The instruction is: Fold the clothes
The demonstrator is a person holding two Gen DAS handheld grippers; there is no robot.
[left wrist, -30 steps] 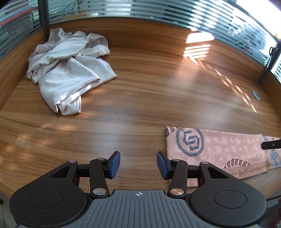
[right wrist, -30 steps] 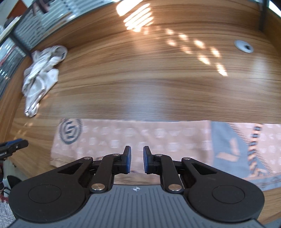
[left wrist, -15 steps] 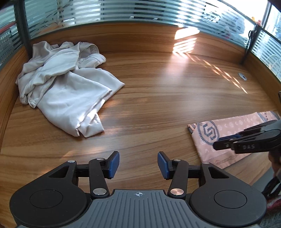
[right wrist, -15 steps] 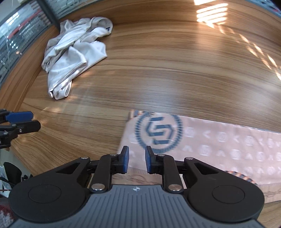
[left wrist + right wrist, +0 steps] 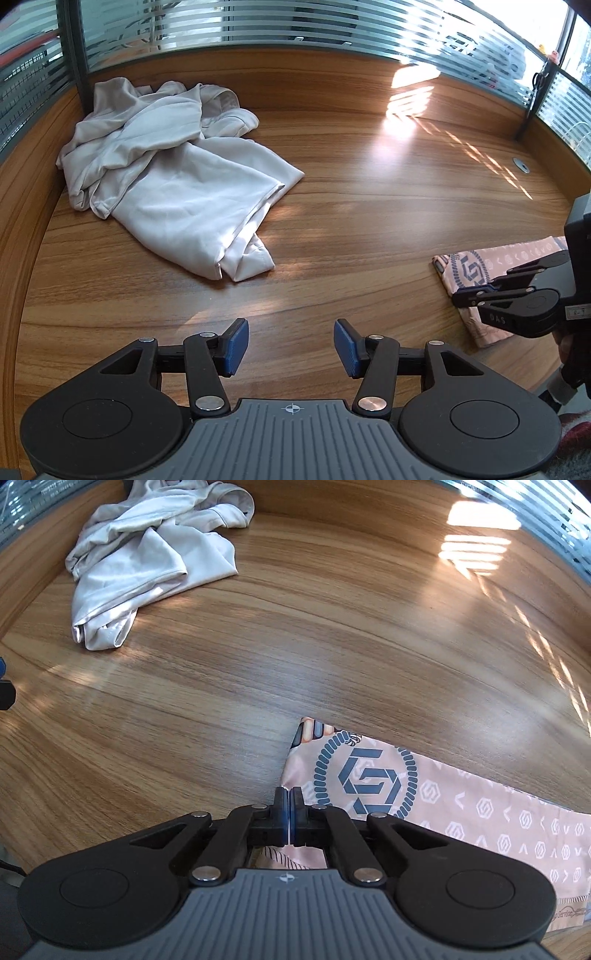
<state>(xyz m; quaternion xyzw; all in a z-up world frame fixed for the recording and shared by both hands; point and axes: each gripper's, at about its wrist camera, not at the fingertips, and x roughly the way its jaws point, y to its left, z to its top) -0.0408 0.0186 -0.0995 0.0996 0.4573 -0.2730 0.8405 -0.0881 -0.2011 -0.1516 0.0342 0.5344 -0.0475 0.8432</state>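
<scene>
A pink patterned garment (image 5: 461,805) with a dark round emblem lies folded into a long strip at the table's near right. My right gripper (image 5: 290,794) is shut on its left edge, the pads pressed together over the cloth. In the left wrist view the same garment (image 5: 469,266) shows at the far right with the right gripper (image 5: 458,295) low over its end. My left gripper (image 5: 291,332) stands open above bare wood, nothing between its blue pads. A crumpled white garment (image 5: 177,184) lies at the back left, apart from both grippers, and is also seen as a white heap (image 5: 147,554).
The wooden table (image 5: 369,206) has a raised wooden rim and striped glass panels behind it. A dark post (image 5: 74,55) stands at the back left corner. A metal cable grommet (image 5: 521,165) sits at the back right. Sun patches fall across the wood.
My right gripper slid left along the pink garment to its emblem end and shut there. My left gripper shifted left, staying open, so the white garment now sits closer in its view.
</scene>
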